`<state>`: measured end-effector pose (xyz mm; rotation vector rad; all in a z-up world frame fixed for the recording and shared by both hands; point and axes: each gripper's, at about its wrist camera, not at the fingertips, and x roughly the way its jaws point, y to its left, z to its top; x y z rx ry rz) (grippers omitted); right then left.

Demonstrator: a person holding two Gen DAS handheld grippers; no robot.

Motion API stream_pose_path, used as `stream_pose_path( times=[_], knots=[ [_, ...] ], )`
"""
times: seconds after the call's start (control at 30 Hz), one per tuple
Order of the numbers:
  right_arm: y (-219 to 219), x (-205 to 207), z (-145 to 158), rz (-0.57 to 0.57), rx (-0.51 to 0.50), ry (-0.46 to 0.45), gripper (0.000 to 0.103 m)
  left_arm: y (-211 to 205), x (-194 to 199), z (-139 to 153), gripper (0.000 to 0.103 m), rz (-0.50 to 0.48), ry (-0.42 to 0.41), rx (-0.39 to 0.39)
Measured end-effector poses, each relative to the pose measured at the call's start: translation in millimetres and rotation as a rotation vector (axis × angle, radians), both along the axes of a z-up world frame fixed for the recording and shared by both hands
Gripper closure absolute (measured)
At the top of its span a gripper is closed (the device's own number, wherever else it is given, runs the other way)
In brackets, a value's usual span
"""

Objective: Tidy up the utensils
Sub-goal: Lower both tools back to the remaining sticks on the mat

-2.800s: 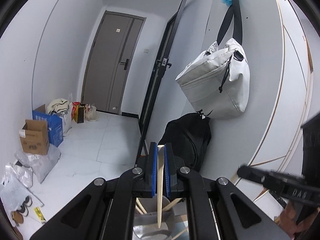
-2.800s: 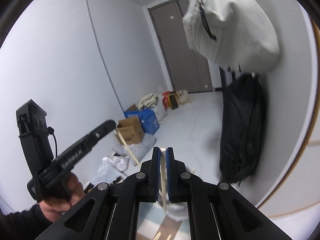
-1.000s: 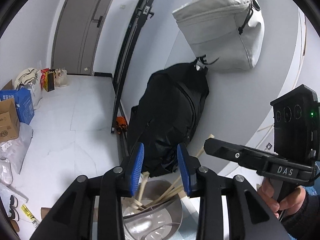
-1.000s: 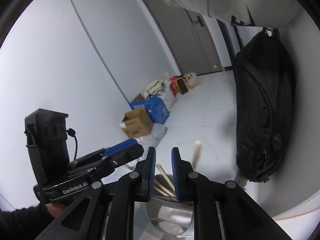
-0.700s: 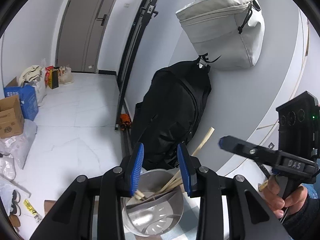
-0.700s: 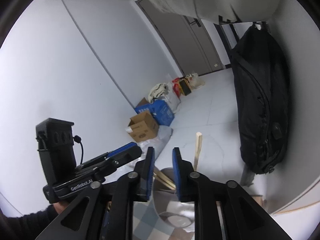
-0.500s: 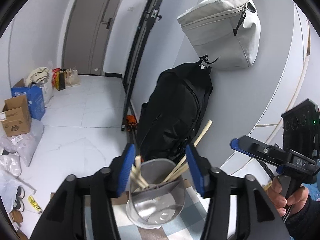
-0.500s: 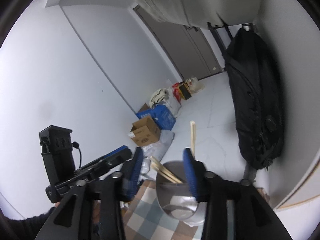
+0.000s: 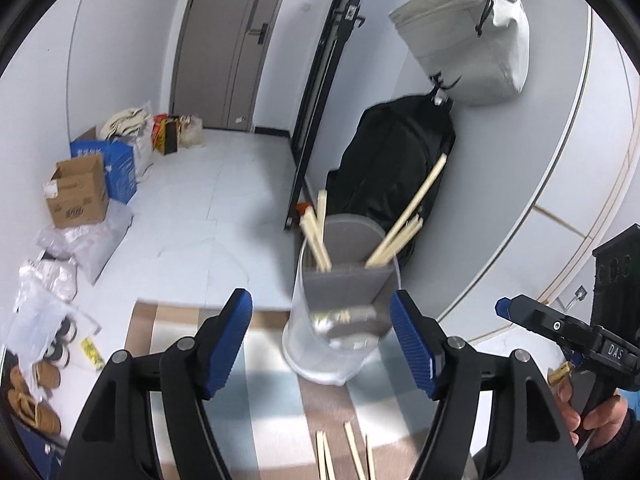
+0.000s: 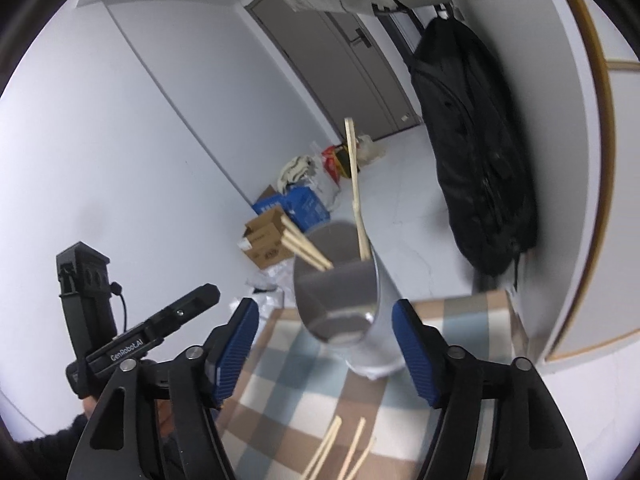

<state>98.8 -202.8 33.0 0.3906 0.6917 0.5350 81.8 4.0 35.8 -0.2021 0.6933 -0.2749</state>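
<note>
Two claws are hovering over the checked table (image 9: 276,416), both empty. Left claw (image 9: 321,344) is opening, blue pads standing either side of the holder (image 9: 340,320) without touching it, nothing between them. Right claw (image 10: 324,350) is opening too, likewise bare.

Holder is standing upright at the table's far edge, a divider splitting it so sticks are sorting into groups. Chopsticks (image 9: 316,236) are leaning left in one compartment; others (image 9: 404,236) are leaning right, propped on the rim.

Loose chopsticks (image 9: 344,456) are lying flat on the near cloth, unsorted. Judging by this, both claws are coming free to collect them next.
</note>
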Motion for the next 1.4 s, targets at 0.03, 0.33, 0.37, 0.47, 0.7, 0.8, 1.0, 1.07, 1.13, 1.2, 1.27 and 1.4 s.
stream_pose_path(
  times=[0.03,0.33,0.37,0.47,0.7,0.8,1.0,1.07,1.13,1.2,1.27,1.4],
  knots=[
    [1.8,-4.7,-5.7,0.000,-0.012,0.007,0.027,-0.8,-3.7,-4.0,0.036,0.004,0.008,0.002],
    [16.0,-28.5,-48.2,0.012,-0.087,0.080,0.017,-4.7,-26.5,-45.8,0.034,0.020,0.138,0.051],
    [17.6,-30.7,-52.0,0.013,-0.098,0.086,0.016,-4.8,-27.7,-50.3,0.034,0.020,0.156,0.057],
    [19.3,-35.1,-59.2,0.013,-0.120,0.100,0.015,-7.7,-33.3,-65.3,0.034,0.006,0.214,0.068],
    [18.1,-43.3,-67.4,-0.001,-0.110,0.124,0.007,-16.2,-43.6,-112.4,0.034,-0.018,0.362,0.117],
    [23.2,-48.0,-65.7,0.009,-0.119,0.118,0.006,-25.0,-46.4,-126.3,0.034,-0.010,0.401,0.206],
    [27.1,-53.4,-62.1,0.013,-0.129,0.099,0.005,-34.5,-51.8,-129.5,0.034,-0.021,0.405,0.289],
    [25.4,-53.7,-61.6,0.005,-0.123,0.100,0.005,-33.4,-52.5,-128.8,0.034,-0.018,0.406,0.295],
    [23.7,-52.6,-61.9,0.000,-0.117,0.107,0.005,-31.3,-52.4,-129.7,0.034,-0.007,0.412,0.297],
    [22.2,-52.3,-62.3,-0.003,-0.110,0.114,0.005,-32.3,-53.9,-132.3,0.034,0.002,0.416,0.296],
    [21.7,-52.5,-62.0,-0.003,-0.104,0.116,0.005,-34.7,-53.7,-131.6,0.034,0.009,0.412,0.318],
    [22.3,-53.2,-60.7,0.004,-0.102,0.111,0.005,-36.7,-41.6,-135.4,0.034,0.014,0.416,0.350]
  ],
)
